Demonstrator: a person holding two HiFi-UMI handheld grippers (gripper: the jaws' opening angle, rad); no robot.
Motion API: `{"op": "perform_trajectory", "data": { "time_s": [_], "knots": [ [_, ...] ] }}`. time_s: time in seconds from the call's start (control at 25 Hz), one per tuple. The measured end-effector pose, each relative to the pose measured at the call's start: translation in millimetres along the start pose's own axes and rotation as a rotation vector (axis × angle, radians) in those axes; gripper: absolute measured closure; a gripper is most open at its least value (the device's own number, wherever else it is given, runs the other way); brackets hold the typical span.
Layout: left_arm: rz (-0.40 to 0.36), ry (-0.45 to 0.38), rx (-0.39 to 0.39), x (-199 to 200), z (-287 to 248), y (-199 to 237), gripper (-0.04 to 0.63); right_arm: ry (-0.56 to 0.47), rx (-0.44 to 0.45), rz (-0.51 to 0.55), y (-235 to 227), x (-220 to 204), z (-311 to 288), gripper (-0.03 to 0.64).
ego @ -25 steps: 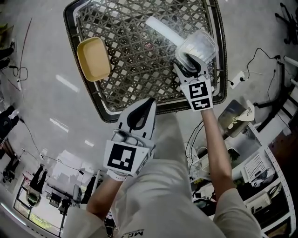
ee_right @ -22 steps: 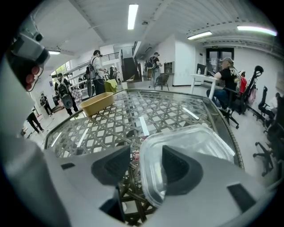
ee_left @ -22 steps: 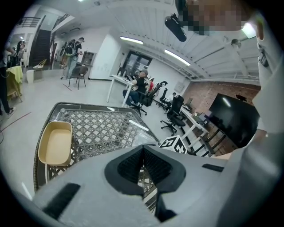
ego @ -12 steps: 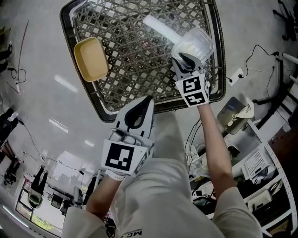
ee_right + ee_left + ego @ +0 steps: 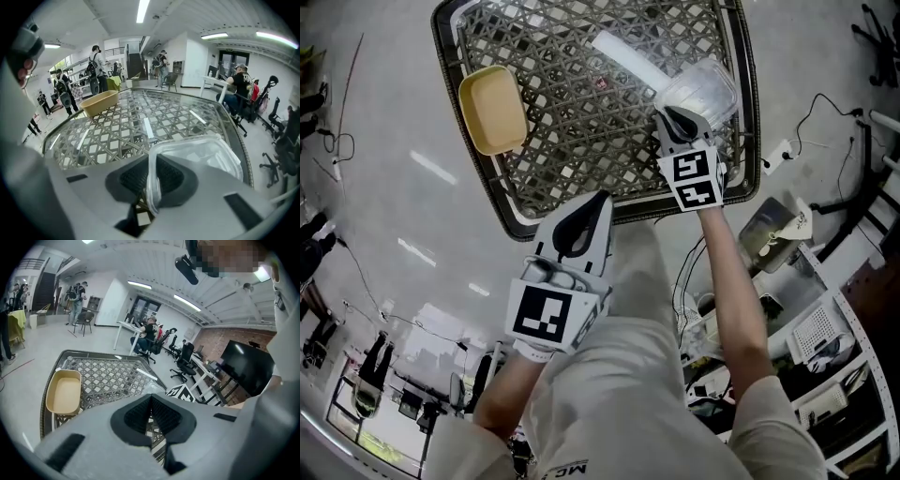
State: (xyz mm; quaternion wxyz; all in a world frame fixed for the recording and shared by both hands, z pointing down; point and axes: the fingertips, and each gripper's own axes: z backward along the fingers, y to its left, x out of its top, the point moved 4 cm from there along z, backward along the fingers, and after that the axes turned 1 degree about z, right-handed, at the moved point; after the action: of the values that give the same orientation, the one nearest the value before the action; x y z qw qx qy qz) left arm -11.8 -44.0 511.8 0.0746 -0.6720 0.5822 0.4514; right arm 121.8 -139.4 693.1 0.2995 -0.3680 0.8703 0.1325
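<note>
Head view: right gripper clamps container by its near rim, upper right of the desk; so thin a bite may slip or tip it over the edge. Left gripper view: left gripper closed, empty, container mostly hidden. Right gripper view: rim pinched between jaws; contents unclear.
</note>
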Motion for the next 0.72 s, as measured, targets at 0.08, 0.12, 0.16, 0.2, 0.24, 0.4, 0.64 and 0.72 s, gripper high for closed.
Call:
{"op": "perform_trajectory", "data": {
  "time_s": [0.08,0.12,0.16,0.2,0.24,0.4,0.64,0.72],
  "knots": [
    [-0.001,-0.005,-0.001,-0.3,3.7,0.4,0.569,-0.007,-0.007,-0.006,1.3,0.7,2.9,0.552],
    [-0.003,-0.009,-0.001,-0.2,5.8,0.9,0.569,-0.012,-0.01,-0.008,2.6,1.5,5.1,0.552],
    [-0.005,-0.012,-0.001,0.0,7.9,1.5,0.569,-0.017,-0.012,-0.011,4.1,2.6,7.6,0.552],
    [-0.008,-0.015,0.0,0.3,10.2,2.1,0.569,-0.02,-0.016,-0.015,5.6,3.8,10.5,0.552],
    [-0.012,-0.017,0.0,0.7,12.3,2.6,0.569,-0.023,-0.023,-0.02,6.7,5.0,13.7,0.552],
    [-0.033,-0.027,0.001,4.4,22.0,4.1,0.569,-0.038,-0.051,-0.042,10.6,9.6,31.4,0.552],
    [-0.059,-0.049,-0.001,16.4,43.1,3.1,0.569,-0.081,-0.076,-0.074,19.8,22.4,65.1,0.552],
    [-0.074,-0.061,-0.003,22.2,49.6,2.2,0.569,-0.103,-0.089,-0.091,21.5,28.8,77.6,0.552]
  ]
}}
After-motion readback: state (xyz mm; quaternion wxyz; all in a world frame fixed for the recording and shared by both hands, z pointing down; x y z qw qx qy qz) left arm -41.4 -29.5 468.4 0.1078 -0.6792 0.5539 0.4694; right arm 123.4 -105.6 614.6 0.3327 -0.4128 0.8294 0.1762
